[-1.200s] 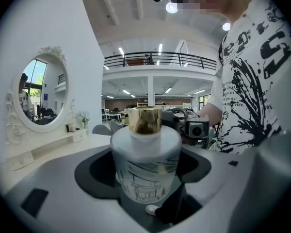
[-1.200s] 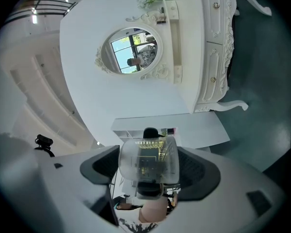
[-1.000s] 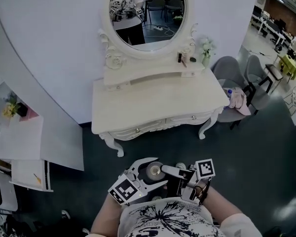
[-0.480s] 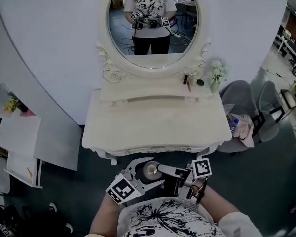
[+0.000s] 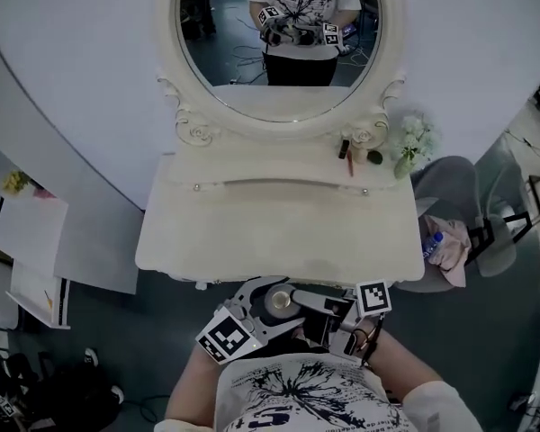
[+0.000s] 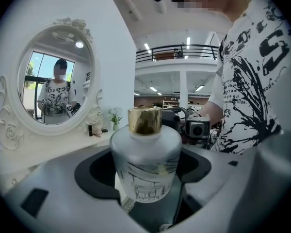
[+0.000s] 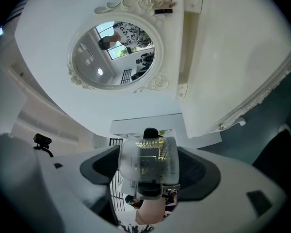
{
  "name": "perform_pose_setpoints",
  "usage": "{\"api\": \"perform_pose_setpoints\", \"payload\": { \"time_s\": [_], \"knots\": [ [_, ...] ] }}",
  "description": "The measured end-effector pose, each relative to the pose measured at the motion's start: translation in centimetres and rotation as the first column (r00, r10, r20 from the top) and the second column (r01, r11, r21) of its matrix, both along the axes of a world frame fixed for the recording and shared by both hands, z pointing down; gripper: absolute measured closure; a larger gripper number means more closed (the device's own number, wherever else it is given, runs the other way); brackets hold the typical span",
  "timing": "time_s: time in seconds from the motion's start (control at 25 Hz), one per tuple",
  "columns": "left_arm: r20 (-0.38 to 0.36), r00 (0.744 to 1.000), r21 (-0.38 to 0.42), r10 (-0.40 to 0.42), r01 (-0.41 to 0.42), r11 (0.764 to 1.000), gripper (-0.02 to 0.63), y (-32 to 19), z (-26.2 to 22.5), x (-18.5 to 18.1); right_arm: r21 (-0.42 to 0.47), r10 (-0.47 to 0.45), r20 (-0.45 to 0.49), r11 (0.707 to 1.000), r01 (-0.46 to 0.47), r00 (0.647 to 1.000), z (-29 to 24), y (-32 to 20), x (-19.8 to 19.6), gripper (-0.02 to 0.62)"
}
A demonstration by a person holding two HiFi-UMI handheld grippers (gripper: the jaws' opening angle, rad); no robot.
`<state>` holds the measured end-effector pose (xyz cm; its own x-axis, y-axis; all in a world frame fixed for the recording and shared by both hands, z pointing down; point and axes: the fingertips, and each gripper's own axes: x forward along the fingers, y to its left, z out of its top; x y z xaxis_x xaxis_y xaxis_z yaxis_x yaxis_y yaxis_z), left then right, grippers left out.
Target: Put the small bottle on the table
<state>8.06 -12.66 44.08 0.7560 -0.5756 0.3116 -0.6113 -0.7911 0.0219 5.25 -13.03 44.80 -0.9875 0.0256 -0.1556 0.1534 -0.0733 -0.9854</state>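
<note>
The small bottle (image 5: pixel 278 302), frosted glass with a gold cap, is held low in front of the person's chest, just short of the front edge of the white dressing table (image 5: pixel 279 232). My left gripper (image 5: pixel 261 309) reaches in from the left and my right gripper (image 5: pixel 301 308) from the right. In the left gripper view the bottle (image 6: pixel 145 159) stands upright between the dark pads, which press both its sides. The right gripper view shows the bottle (image 7: pixel 148 166) wedged between that gripper's pads too.
An oval mirror (image 5: pixel 279 34) stands at the back of the table. Its shelf holds a lipstick (image 5: pixel 343 148) and a flower vase (image 5: pixel 407 151). A grey chair (image 5: pixel 454 232) with a pink cloth stands at the right, white boards (image 5: pixel 36 250) at the left.
The view has closed in on the dressing table, which now lies straight ahead and just beyond the grippers. Both grippers have stayed together around the bottle.
</note>
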Motion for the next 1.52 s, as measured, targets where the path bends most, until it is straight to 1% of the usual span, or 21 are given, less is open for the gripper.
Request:
{"api": "perform_pose_setpoints", "payload": {
  "time_s": [0.2, 0.52, 0.72, 0.88, 1.0, 1.2, 1.32, 1.52],
  "knots": [
    [0.016, 1.000, -0.015, 0.016, -0.015, 1.000, 0.256, -4.5, 1.0, -1.2, -0.007, 0.021, 0.008, 1.000, -0.021, 1.000, 0.9, -4.6, -1.2, 0.225],
    [0.028, 0.998, -0.011, 0.053, -0.053, 0.999, 0.256, -12.2, 2.1, -4.8, -0.003, 0.050, 0.010, 0.999, -0.050, 0.999, 1.8, -12.3, -4.9, 0.225],
    [0.050, 0.996, -0.003, 0.074, -0.074, 0.997, 0.256, -15.6, 3.3, -6.7, 0.015, 0.070, 0.018, 0.997, -0.071, 0.997, 2.8, -15.7, -6.8, 0.225],
    [0.056, 0.995, -0.013, 0.084, -0.084, 0.996, 0.256, -17.3, 5.1, -7.8, 0.018, 0.090, 0.009, 0.996, -0.090, 0.996, 4.6, -17.6, -7.9, 0.225],
    [0.041, 0.996, -0.034, 0.084, -0.083, 0.996, 0.256, -18.4, 6.9, -8.6, 0.003, 0.104, -0.013, 0.995, -0.104, 0.994, 6.5, -18.7, -8.6, 0.225],
    [0.026, 0.998, -0.064, 0.050, -0.049, 0.997, 0.256, -19.5, 10.0, -9.6, -0.020, 0.112, -0.050, 0.993, -0.113, 0.992, 9.7, -19.7, -9.5, 0.225],
    [0.015, 1.000, -0.078, 0.025, -0.024, 0.997, 0.256, -19.8, 11.6, -9.6, -0.033, 0.119, -0.068, 0.992, -0.122, 0.991, 11.2, -20.0, -9.4, 0.225],
    [0.010, 1.000, -0.134, 0.012, -0.011, 0.991, 0.256, -19.7, 14.9, -9.4, -0.046, 0.116, -0.106, 0.992, -0.121, 0.988, 14.5, -20.1, -9.1, 0.225]
  ]
}}
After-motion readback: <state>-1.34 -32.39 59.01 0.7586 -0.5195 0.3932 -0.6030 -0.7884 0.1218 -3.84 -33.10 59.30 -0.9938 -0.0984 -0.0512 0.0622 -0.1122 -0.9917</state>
